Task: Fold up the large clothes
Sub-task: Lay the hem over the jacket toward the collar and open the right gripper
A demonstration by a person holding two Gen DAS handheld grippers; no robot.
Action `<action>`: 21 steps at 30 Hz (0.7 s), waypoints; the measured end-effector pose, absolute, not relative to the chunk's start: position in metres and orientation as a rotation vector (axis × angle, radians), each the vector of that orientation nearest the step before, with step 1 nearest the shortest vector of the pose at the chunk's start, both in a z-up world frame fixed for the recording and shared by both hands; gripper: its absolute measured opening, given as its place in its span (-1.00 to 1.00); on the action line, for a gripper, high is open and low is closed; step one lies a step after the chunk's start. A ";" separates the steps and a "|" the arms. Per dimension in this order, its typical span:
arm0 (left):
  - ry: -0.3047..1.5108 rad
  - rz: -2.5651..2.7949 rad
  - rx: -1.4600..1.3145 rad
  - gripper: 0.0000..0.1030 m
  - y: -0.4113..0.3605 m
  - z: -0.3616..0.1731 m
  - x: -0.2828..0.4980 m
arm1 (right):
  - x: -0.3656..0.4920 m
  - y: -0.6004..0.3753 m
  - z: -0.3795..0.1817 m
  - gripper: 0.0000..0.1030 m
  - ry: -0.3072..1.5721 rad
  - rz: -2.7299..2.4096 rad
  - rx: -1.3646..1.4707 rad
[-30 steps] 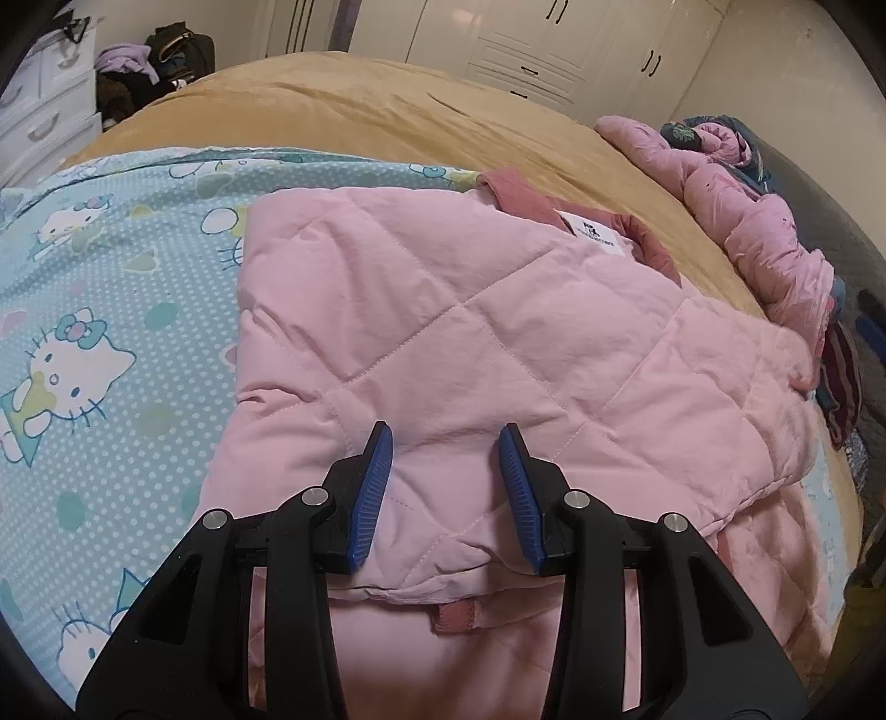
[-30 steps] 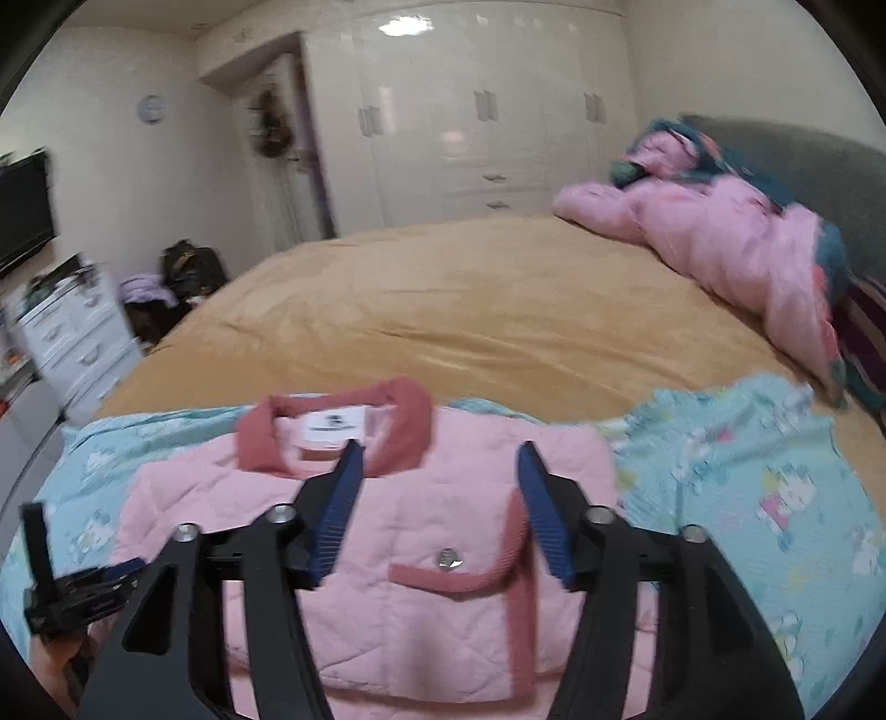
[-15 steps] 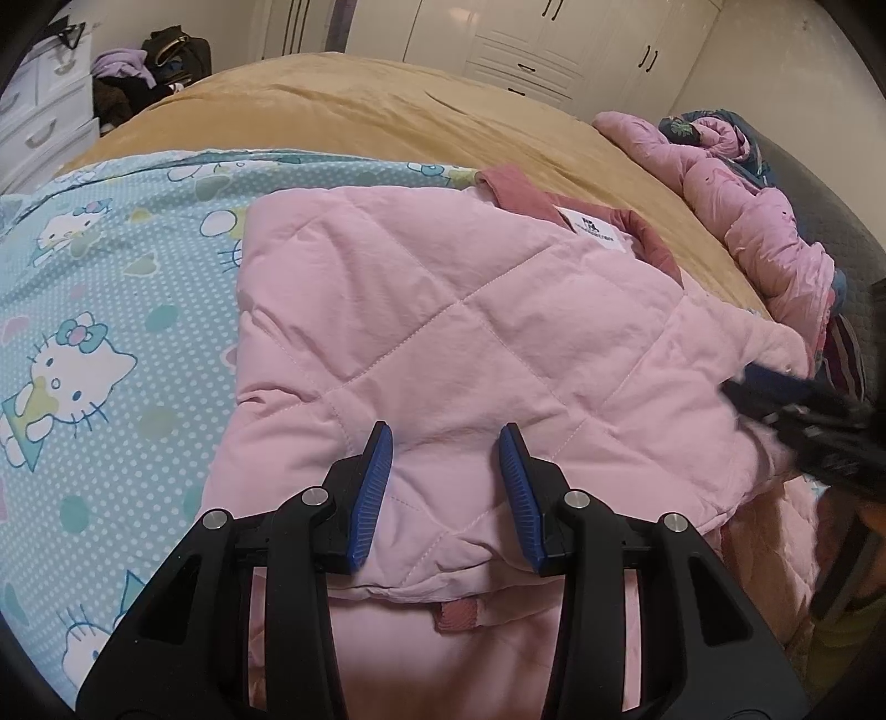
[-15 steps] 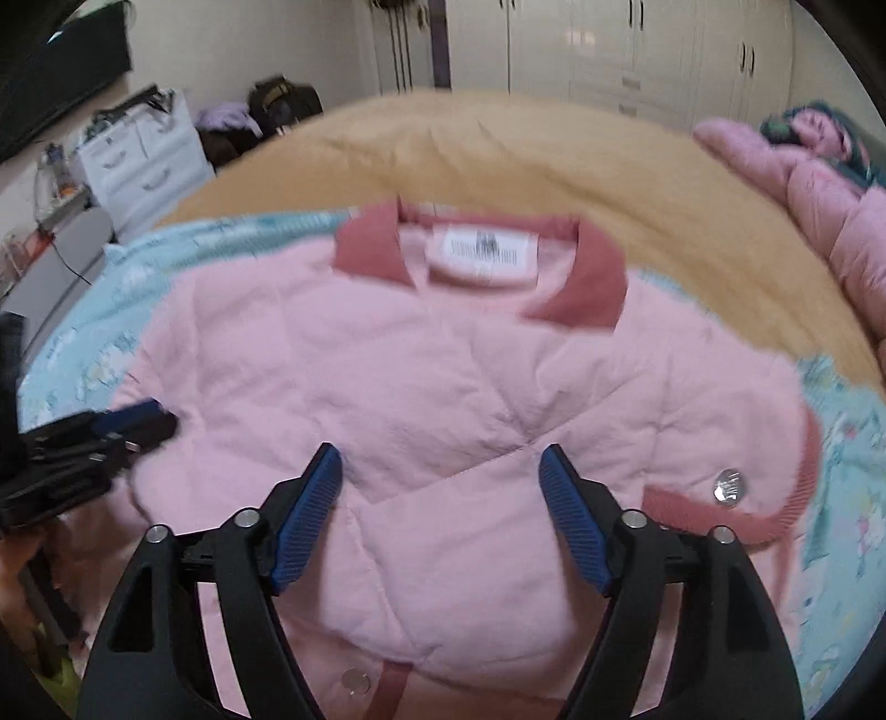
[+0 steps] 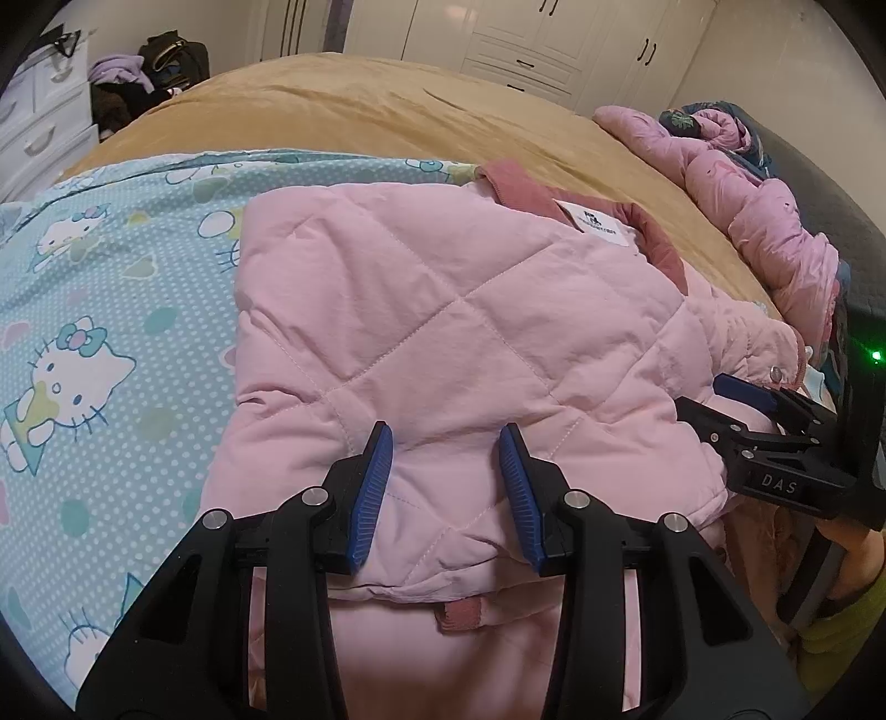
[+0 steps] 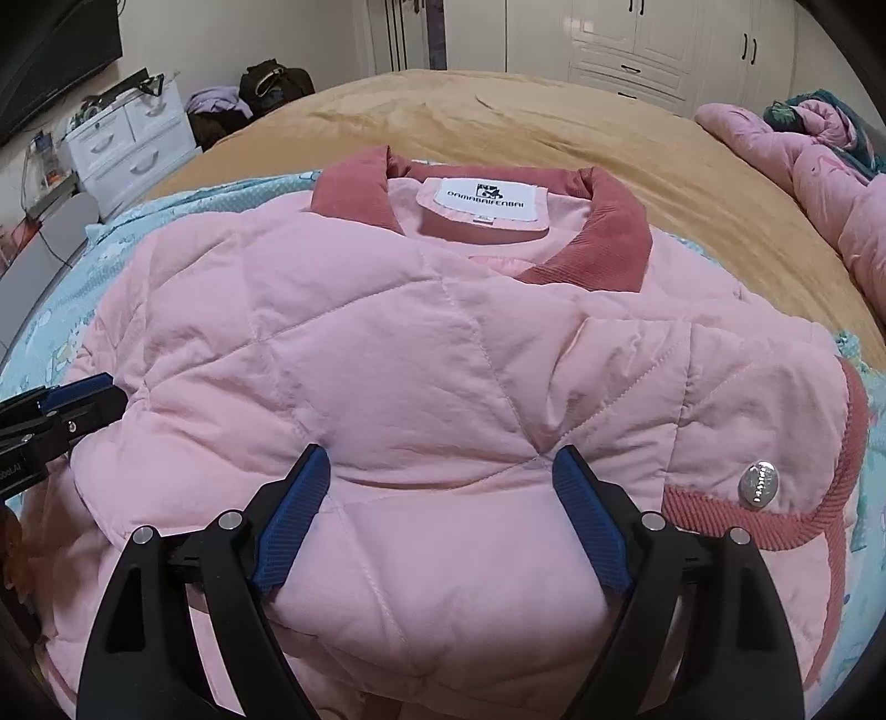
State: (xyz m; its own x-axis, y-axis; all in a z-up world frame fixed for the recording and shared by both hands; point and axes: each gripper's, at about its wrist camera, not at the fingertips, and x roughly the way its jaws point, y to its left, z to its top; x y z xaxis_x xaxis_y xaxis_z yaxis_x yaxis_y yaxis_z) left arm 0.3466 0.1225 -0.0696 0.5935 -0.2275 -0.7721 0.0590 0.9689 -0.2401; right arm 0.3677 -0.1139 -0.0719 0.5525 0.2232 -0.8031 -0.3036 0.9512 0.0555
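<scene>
I note the quilted pink padded jacket [image 6: 421, 387] lying folded on the Hello Kitty-print blue sheet [image 5: 111, 343], with my left gripper [image 5: 446, 471] and right gripper [image 6: 440, 498] both spread, grasping nothing.

Home bedroom. Large bed [image 6: 554, 127] under a tan cover, Hello Kitty sheet [image 5: 111, 332] spread on top. White built-in wardrobes [image 6: 637, 39] along far wall. White drawer unit [image 6: 133, 149] at left, dark TV [image 6: 55, 50] above it, bags and clothes heaped [image 6: 249, 94] on floor alongside.
</scene>
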 end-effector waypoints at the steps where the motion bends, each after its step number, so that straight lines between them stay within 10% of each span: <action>1: 0.922 -0.168 -0.198 -0.36 0.122 -0.069 0.347 | 0.366 -0.115 -0.070 0.62 0.933 0.314 -0.086; 6: 0.916 -0.162 -0.193 -0.35 0.123 -0.062 0.343 | 0.351 -0.122 -0.054 0.80 0.906 0.317 -0.037; 21: 0.888 -0.167 -0.149 0.55 0.117 -0.043 0.330 | 0.320 -0.139 -0.027 0.82 0.865 0.334 0.063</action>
